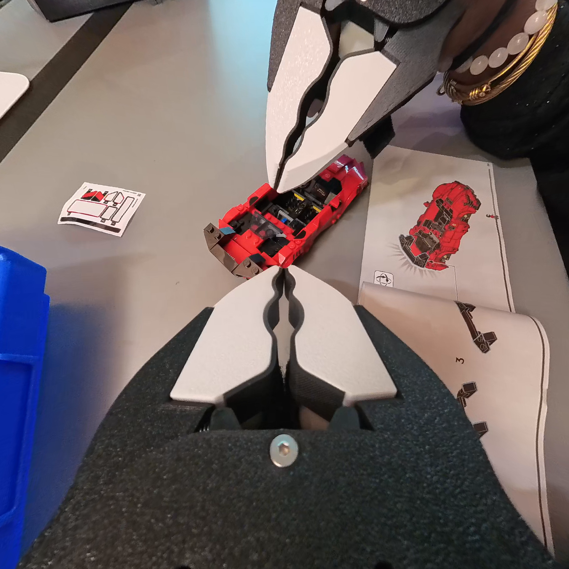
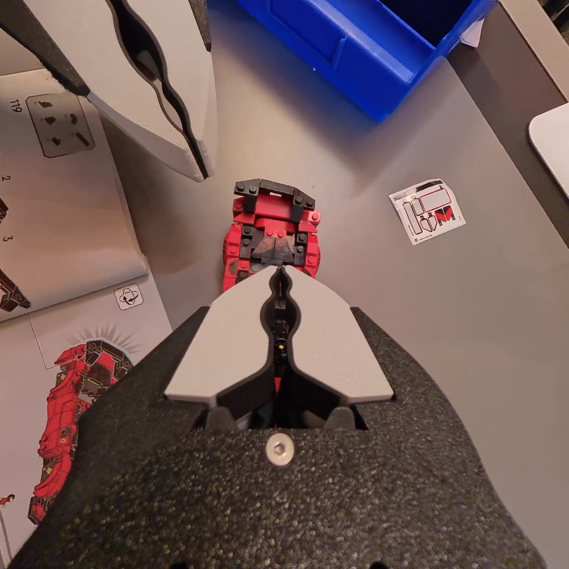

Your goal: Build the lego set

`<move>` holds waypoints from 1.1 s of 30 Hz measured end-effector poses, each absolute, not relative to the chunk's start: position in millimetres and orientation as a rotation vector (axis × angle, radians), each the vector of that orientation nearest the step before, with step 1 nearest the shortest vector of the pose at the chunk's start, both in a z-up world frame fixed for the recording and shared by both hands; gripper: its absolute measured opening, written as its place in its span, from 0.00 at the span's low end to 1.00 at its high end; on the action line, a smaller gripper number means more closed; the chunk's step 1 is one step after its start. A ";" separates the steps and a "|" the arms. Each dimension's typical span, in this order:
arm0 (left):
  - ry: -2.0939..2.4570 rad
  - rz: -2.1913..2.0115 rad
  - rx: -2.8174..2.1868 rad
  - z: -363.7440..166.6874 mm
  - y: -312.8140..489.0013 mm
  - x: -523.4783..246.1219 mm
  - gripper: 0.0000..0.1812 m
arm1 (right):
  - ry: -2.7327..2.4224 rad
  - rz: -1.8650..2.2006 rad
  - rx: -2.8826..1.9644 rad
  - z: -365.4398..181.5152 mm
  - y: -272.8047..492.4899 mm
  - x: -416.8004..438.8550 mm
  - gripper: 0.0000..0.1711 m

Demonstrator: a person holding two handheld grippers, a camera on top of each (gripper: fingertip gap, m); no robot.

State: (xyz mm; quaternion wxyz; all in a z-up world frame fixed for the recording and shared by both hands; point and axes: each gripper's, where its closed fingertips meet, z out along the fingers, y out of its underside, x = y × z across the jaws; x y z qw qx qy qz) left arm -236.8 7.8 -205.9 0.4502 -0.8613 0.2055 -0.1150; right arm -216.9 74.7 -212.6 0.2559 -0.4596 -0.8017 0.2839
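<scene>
A partly built red Lego car (image 1: 311, 228) with a black end piece lies on the grey table; the right wrist view shows it too (image 2: 274, 215). My right gripper (image 2: 280, 269) is shut, with its tips down on the car's open cockpit; in the left wrist view it reaches in from the top (image 1: 278, 184). I see no loose piece between its tips. My left gripper (image 1: 282, 271) is shut, with its tips at the near corner of the car by the black end. In the right wrist view it (image 2: 203, 177) sits just left of that end.
An open instruction booklet (image 1: 431, 231) (image 2: 77, 215) lies beside the car. A sticker sheet (image 1: 101, 209) (image 2: 428, 212) lies on the other side. A blue bin (image 1: 18, 369) (image 2: 354, 46) stands near the left gripper. A white object (image 2: 551, 147) sits at the table's edge.
</scene>
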 end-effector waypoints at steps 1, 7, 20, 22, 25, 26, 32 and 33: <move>0.507 -0.283 -2.129 -205.8 7.6 -237.1 0.00 | -2.177 0.776 -1.247 -212.6 74.0 -217.1 0.00; 0.508 -0.281 -2.136 -207.3 6.8 -237.6 0.00 | -2.173 0.781 -1.241 -212.8 72.9 -217.7 0.00; 0.500 -0.275 -2.130 -207.7 9.7 -236.6 0.00 | -2.137 0.801 -1.262 -214.1 78.2 -219.2 0.00; 0.498 -0.273 -2.134 -209.1 10.1 -236.7 0.00 | -2.140 0.817 -1.251 -214.8 77.3 -219.9 0.00; 0.493 -0.264 -2.154 -212.9 10.1 -239.0 0.01 | -2.150 0.832 -1.264 -214.1 76.3 -222.0 0.07; 0.494 -0.261 -2.154 -213.1 10.2 -239.2 0.01 | -2.150 0.821 -1.265 -213.6 77.7 -223.5 0.07; 0.461 -0.221 -2.131 -206.2 12.8 -243.1 0.10 | -2.111 0.842 -1.282 -214.4 81.7 -226.3 0.10; 0.449 -0.207 -2.121 -204.1 14.2 -244.7 0.13 | -2.109 0.829 -1.282 -216.5 83.1 -225.9 0.12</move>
